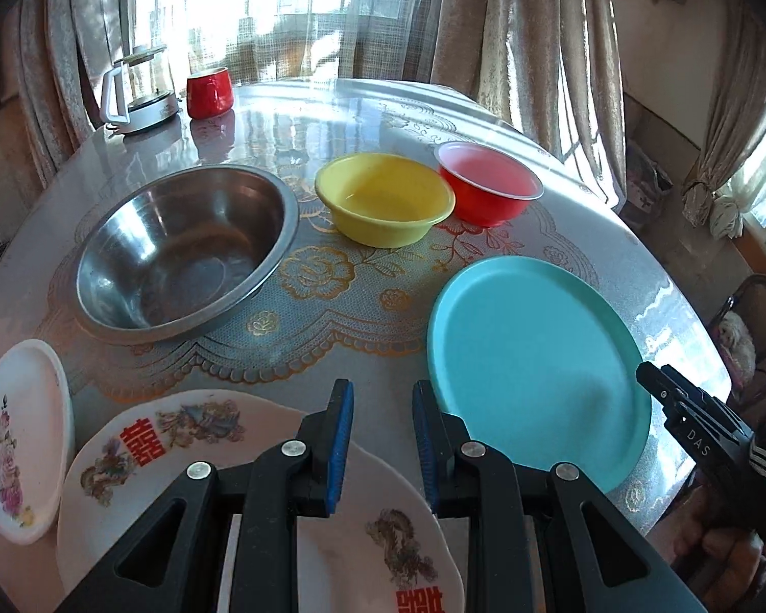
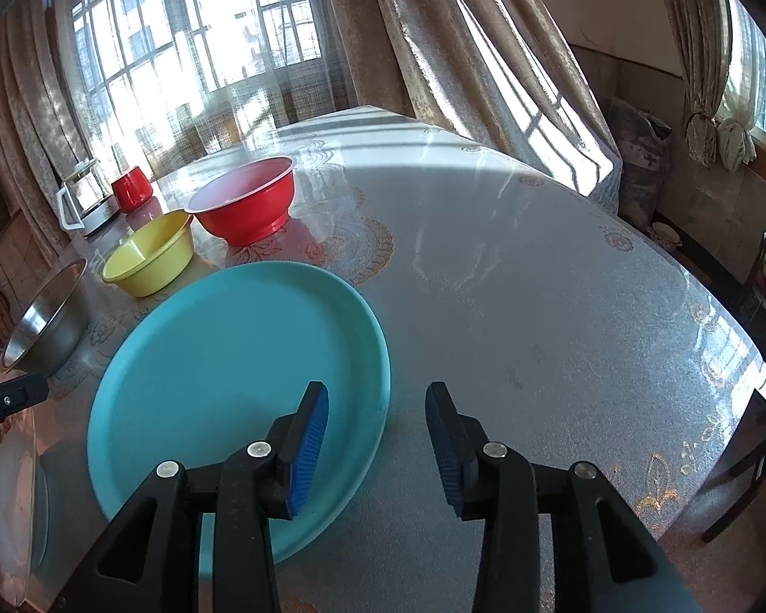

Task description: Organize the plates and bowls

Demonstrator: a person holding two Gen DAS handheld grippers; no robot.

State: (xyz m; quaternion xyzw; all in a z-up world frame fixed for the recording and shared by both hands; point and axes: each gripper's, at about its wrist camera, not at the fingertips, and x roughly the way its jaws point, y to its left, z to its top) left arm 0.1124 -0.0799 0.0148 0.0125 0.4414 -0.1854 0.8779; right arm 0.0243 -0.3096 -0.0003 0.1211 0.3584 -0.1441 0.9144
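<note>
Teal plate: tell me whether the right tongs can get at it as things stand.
Probably yes. The right tongs stand open astride the teal plate's near rim, nothing between, and the left tongs sit off to its side.

Three bowls stand on the table (image 1: 561, 235): one steel bowl (image 1: 184, 250), one yellow bowl (image 1: 383, 196) and one red bowl (image 1: 487, 184). There are three plates: one teal plate (image 1: 531, 362), one white plate with dragons (image 1: 219, 460) and one white plate with flowers (image 1: 20, 439). One red mug (image 1: 208, 91) and one kettle (image 1: 138, 94) stand at the far edge.
</note>
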